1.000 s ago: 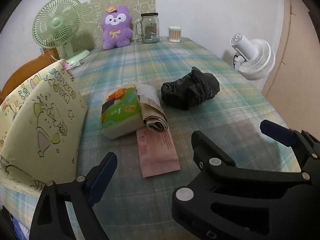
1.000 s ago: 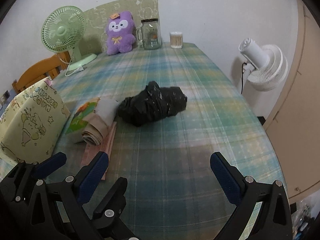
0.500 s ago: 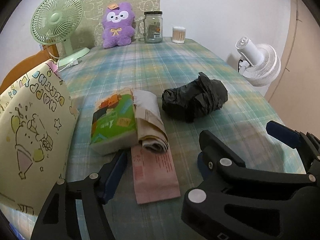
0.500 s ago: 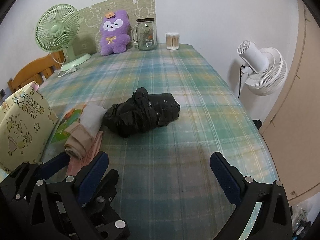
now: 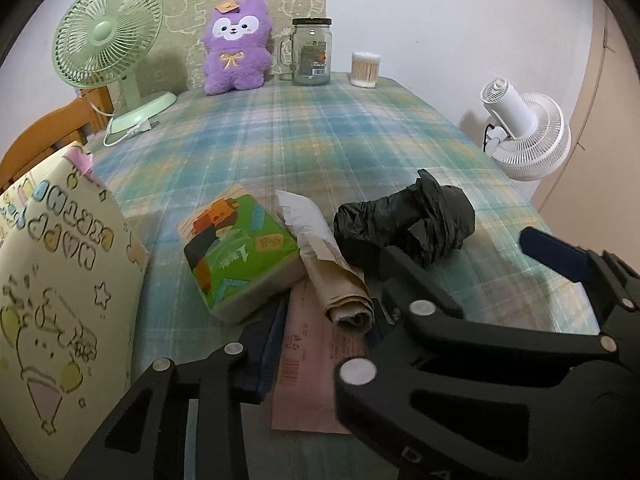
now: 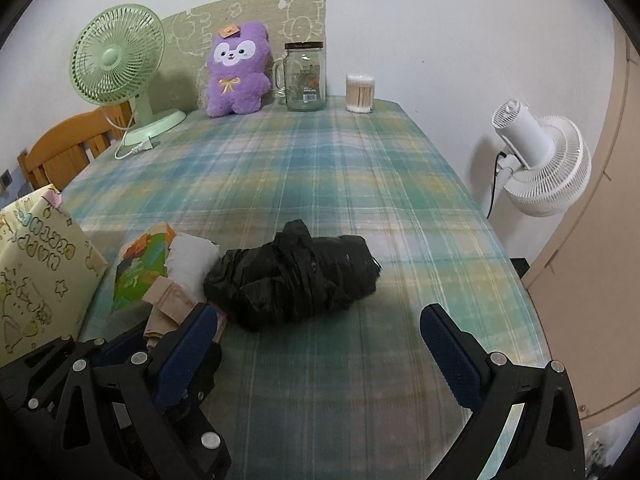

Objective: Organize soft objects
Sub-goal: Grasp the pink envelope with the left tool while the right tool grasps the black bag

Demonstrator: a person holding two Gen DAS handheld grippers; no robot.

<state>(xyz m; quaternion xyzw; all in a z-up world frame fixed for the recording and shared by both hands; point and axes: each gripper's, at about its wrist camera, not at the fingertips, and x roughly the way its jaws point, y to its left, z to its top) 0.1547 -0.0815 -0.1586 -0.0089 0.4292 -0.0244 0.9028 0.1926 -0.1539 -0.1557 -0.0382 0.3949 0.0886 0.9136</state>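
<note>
We see a surface (image 6: 328, 168) under a blue-green plaid cloth, set against a white wall. At the far edge stand a green fan (image 6: 120, 68), a purple plush (image 6: 236, 72), a glass jar (image 6: 305, 78) and a tub of cotton swabs (image 6: 360, 94). A white fan (image 6: 544, 164) stands off the right side near a beige door, and a wooden chair back shows at the left.

Near us the soft things lie close together: a tissue pack (image 5: 236, 252), a rolled paper bag (image 5: 332, 268) touching its right side, a pink sheet (image 5: 316, 364) partly under the roll, and a black bag (image 6: 296, 276) just right of the roll. A yellow printed gift bag (image 5: 56, 292) stands at the left, cut off by the frame.

The left tongs (image 5: 328, 336) have just been closing — their fingers now flank the near end of the roll and the pink sheet, yet we cannot tell whether the pads press on either. The right tongs (image 6: 320, 340) gape wide, empty, just short of the black bag.

The left tongs' right pad is hidden behind its own finger, and the print on the pink sheet is too small to read.
</note>
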